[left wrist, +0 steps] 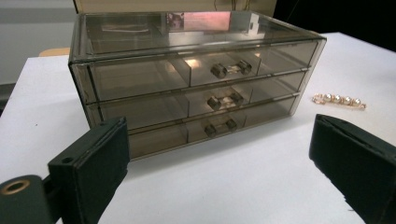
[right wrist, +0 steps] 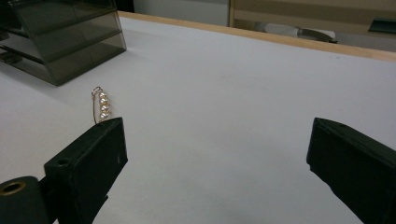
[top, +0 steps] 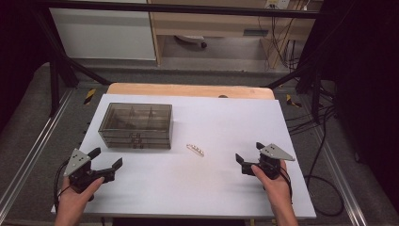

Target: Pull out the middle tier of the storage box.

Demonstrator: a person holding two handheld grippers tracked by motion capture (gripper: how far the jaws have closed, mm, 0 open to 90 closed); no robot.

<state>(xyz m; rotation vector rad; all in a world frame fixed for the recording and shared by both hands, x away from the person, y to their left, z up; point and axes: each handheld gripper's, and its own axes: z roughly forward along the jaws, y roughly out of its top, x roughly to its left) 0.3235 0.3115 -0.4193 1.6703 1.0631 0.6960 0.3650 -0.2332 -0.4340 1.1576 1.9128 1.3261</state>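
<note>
Both grippers are wide open and holding nothing. The right gripper (top: 250,154) sits near the right edge, and the pearl hair clip (top: 195,149) lies just to its left, long axis running near-right to far-left. The left gripper (top: 107,158) is a bit farther off, right in front of the drawer box (top: 135,125). Plenty of bare table (top: 188,188) all around the clip.

A white desk (top: 235,188) with a wooden far edge stands on grey floor (top: 211,77). Beyond it are a white cabinet (top: 103,33), a wooden shelf unit (top: 211,23) and trailing black cables (top: 324,155).
</note>
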